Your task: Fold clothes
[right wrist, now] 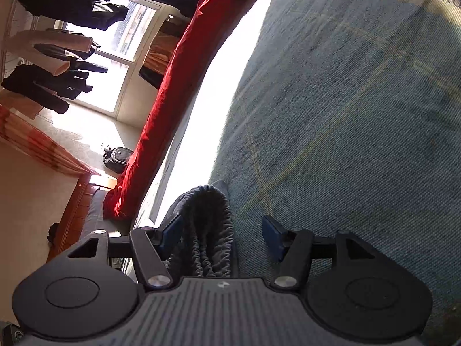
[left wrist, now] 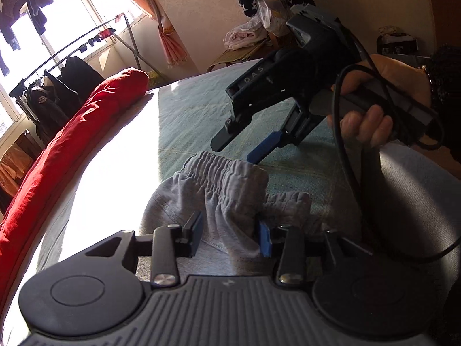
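While crumpled, waistband (left wrist: 227, 170) toward right claw (left wrist: 239, 148).

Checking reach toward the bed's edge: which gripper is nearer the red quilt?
Left. The left gripper sits over the grey shorts beside the red quilt; the right gripper is farther across the bed.

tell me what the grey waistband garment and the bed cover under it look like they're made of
Grey garment: soft matte knit, probably cotton jersey; its elastic waistband is gathered into fine ruffles and it slumps limply. Bed cover: coarser matte blue-green woven cloth with a visible grainy weave and thin yellowish lines, possibly cotton or a blend.
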`<state>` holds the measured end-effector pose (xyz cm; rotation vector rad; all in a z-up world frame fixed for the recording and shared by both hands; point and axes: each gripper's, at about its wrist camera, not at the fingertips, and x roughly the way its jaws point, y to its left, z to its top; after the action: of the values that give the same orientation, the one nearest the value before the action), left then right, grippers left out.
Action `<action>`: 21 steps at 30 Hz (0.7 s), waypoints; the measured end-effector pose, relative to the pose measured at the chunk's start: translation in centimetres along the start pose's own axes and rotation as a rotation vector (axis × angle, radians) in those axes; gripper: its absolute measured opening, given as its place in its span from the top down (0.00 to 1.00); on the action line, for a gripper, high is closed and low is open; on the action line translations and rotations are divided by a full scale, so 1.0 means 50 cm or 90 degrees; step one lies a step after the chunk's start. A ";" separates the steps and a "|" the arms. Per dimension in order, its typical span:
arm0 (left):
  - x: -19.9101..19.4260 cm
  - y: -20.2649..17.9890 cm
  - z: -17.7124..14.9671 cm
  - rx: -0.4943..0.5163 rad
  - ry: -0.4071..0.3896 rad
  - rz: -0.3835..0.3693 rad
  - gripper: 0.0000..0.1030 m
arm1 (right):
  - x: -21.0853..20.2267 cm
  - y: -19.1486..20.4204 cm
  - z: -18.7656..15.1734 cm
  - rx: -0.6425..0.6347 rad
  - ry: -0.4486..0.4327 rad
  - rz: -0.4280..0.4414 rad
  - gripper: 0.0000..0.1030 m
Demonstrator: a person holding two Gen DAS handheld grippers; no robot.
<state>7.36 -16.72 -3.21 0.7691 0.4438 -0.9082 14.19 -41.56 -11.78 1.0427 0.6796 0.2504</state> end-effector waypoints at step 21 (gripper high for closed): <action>0.055 0.536 -0.349 -0.696 0.072 0.100 0.47 | 0.056 0.066 -0.019 -0.111 0.030 0.005 0.31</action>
<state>30.67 5.19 -5.64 -0.1545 0.8567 -0.3605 16.16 -37.85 -10.36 0.8748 0.6831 0.3359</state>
